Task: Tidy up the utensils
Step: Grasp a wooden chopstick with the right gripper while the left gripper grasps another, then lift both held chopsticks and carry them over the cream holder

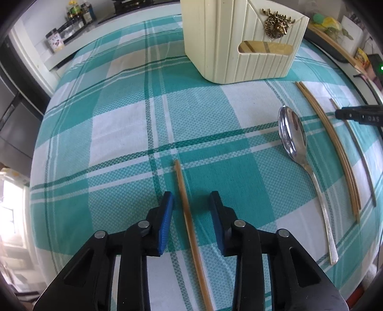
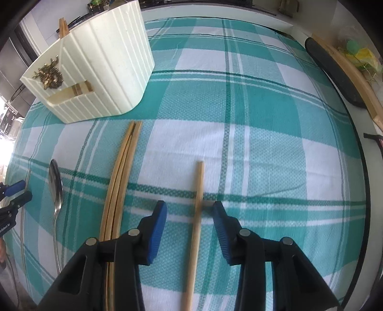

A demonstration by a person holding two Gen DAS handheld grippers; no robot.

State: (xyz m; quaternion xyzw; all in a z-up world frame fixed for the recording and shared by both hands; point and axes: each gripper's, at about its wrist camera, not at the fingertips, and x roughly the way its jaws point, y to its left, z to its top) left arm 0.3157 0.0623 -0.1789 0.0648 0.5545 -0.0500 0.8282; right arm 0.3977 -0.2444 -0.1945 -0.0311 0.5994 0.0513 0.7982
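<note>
My left gripper (image 1: 191, 201) is open, its blue pads either side of a single wooden chopstick (image 1: 189, 215) lying on the checked cloth. My right gripper (image 2: 190, 210) is open around another single chopstick (image 2: 197, 210). A cream utensil holder (image 1: 239, 40) stands at the far side; in the right wrist view the holder (image 2: 103, 64) has chopsticks in it. A metal spoon (image 1: 294, 136) lies right of the left gripper, and shows in the right wrist view (image 2: 55, 184). A bundle of chopsticks (image 1: 335, 148) lies beside it, also in the right wrist view (image 2: 122, 172).
The teal and white checked tablecloth (image 1: 119, 119) covers the table. Bottles and jars (image 1: 71, 16) stand on a counter at the back left. A black and wooden tray edge (image 2: 335, 71) and small items lie off the table's right side.
</note>
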